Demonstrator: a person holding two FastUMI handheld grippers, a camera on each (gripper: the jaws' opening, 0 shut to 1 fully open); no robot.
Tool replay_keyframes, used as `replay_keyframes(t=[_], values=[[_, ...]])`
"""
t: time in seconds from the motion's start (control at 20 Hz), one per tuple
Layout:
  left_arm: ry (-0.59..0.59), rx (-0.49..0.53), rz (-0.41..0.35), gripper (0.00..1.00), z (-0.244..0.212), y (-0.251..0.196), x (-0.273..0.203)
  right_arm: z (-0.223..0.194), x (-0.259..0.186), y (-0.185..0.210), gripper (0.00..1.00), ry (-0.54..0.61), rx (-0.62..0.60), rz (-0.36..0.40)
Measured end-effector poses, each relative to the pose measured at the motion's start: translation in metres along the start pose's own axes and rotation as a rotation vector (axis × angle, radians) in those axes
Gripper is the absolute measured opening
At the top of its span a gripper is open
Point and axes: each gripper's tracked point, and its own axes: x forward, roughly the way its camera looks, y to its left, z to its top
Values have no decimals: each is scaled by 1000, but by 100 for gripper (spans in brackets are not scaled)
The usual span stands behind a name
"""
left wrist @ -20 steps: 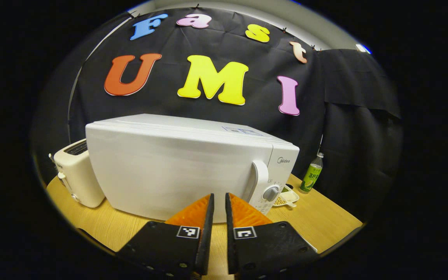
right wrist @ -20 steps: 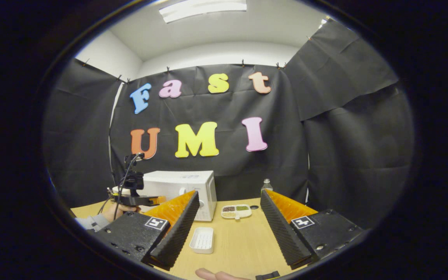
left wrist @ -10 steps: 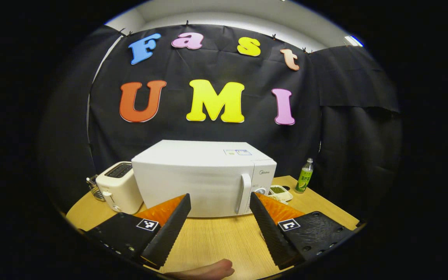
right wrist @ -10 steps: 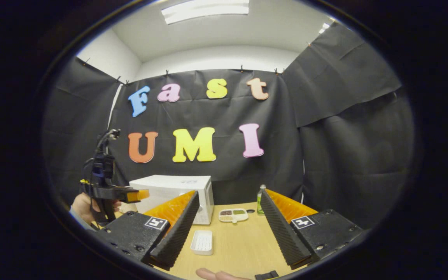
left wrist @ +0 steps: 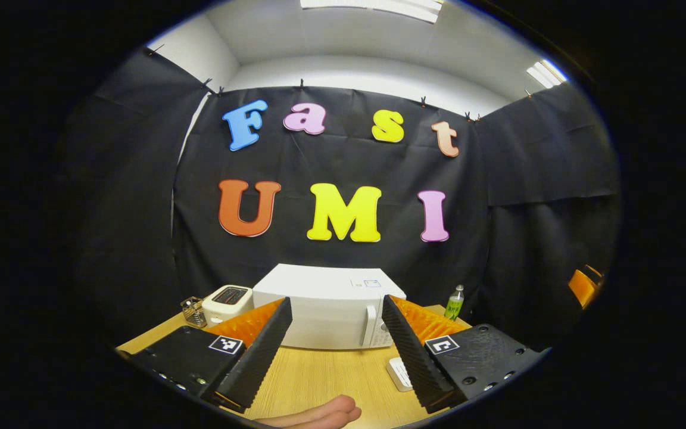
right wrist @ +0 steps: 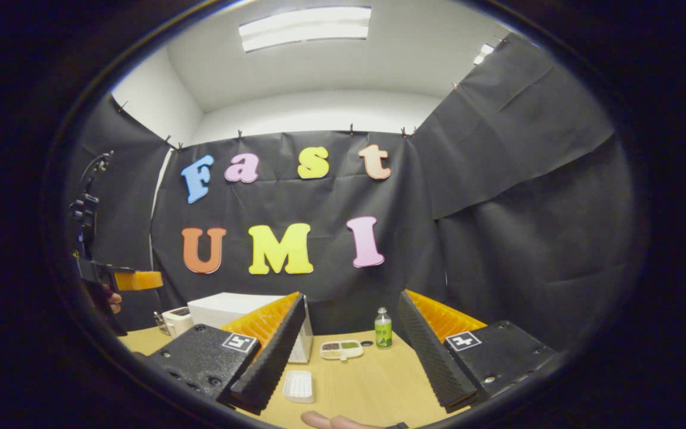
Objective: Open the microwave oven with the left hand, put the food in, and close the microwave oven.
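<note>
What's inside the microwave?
Can't tell. The microwave has its door shut, and the door is solid white, so the inside is hidden. Behind it hangs the black cloth wall; it stands on the wooden table.

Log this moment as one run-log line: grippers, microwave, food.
left gripper: open, empty | right gripper: open, empty | microwave: door shut | food tray: on table, beside microwave

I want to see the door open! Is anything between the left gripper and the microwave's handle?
Nothing visible. The left gripper is open, with only bare wooden table between it and the white boxy microwave, whose white door handle faces it.
</note>
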Motion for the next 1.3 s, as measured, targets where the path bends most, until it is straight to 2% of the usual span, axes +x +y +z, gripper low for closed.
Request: replay_keyframes(t=[0.05, 0.15, 0.3, 0.35, 0.4, 0.6, 0.65, 0.7, 0.85, 0.9, 0.95, 1.0, 1.05, 1.3], values=[[-4, -4, 6, 95, -1, 2, -12, 6, -1, -5, 91, -8, -10, -11], [-24, -20, 36, 95, 4, 6, -37, 12, -2, -8, 91, 0, -28, -12], [-60, -12, 55, 95, 10, 12, -59, 16, -10, 4, 92, 6, -21, 44], [-77, -7, 51, 95, 15, 10, -64, 17, -13, 8, 100, 7, -10, 65], [-92, 0, 38, 95, 20, 4, -66, 18, -15, 12, 91, 5, 4, 81], [-105, 34, -23, 95, 24, -18, -77, 20, -18, 20, 91, -1, 13, 104], [-106, 40, -27, 84, 24, -20, -78, 19, -18, 20, 91, 0, 10, 99], [-104, 43, -29, 95, 23, -20, -77, 18, -17, 18, 91, -1, 7, 91], [-87, 41, -56, 95, 18, -29, -77, 16, -15, 19, 90, 5, 1, 86], [-84, 37, -69, 84, 17, -34, -77, 14, -14, 20, 100, 8, 2, 87], [-79, 36, -74, 95, 16, -35, -76, 14, -14, 20, 91, 11, 2, 88], [-77, 38, -75, 84, 15, -36, -77, 14, -14, 21, 91, 11, 2, 89], [-76, 43, -73, 95, 15, -35, -76, 15, -13, 23, 91, 11, 0, 91], [-76, 79, -58, 95, 12, -33, -74, 14, -11, 30, 91, 10, -11, 101]])
